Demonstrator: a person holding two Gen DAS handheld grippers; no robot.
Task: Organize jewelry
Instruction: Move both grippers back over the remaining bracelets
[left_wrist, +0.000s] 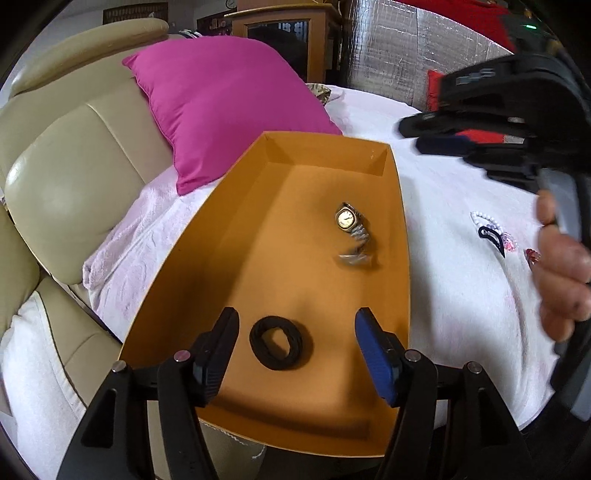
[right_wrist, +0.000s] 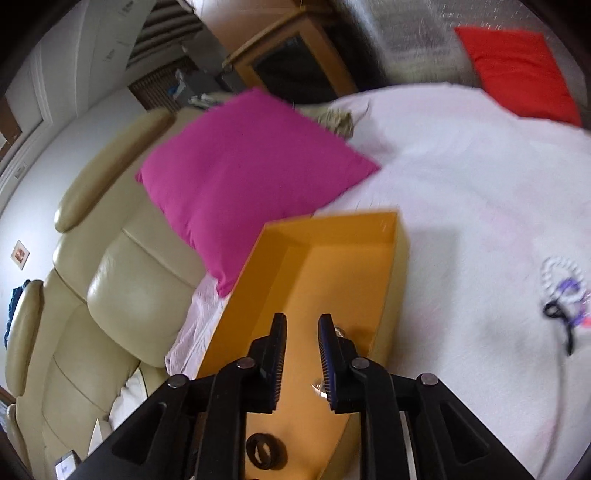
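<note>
An orange box (left_wrist: 218, 236) lies on the white bed cover. In it are a gold-faced watch (left_wrist: 349, 221) with a metal band, a small clear packet (left_wrist: 352, 258) and a black hair tie (left_wrist: 280, 341). My left gripper (left_wrist: 295, 328) is open and empty, its fingers on either side of the hair tie, above it. My right gripper (right_wrist: 302, 332) is open with a narrow gap and empty, hovering over the box (right_wrist: 295, 236); it also shows in the left wrist view (left_wrist: 428, 133). The hair tie (right_wrist: 266, 452) shows below the right fingers. More jewelry (left_wrist: 491, 230) lies on the cover right of the box.
A magenta pillow (left_wrist: 229, 110) leans against a cream leather headboard (left_wrist: 66, 177) behind the box. A red pillow (right_wrist: 521, 70) lies at the far right. The loose jewelry (right_wrist: 563, 295) includes a white bead string and a black clip. A wooden cabinet (right_wrist: 291, 62) stands beyond the bed.
</note>
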